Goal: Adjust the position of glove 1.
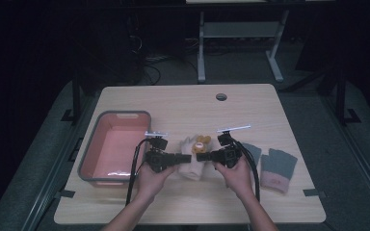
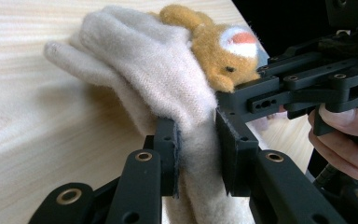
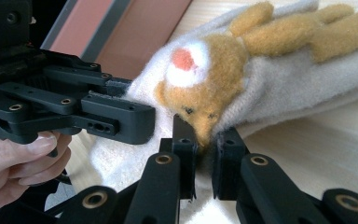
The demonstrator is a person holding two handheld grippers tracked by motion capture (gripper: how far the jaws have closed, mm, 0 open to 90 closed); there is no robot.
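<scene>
Centrally, at mid-frame in the high view, both grippers clench the cream glove (image 1: 191, 161): left gripper (image 2: 196, 144) pinches its cuff, right gripper (image 3: 204, 150) grips beneath the plush bear (image 3: 214, 79).

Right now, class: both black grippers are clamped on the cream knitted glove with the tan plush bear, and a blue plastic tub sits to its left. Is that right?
Not quite: the plastic tub is pink, as the high view shows. The left gripper and right gripper are indeed clamped on the cream knitted glove.
</scene>
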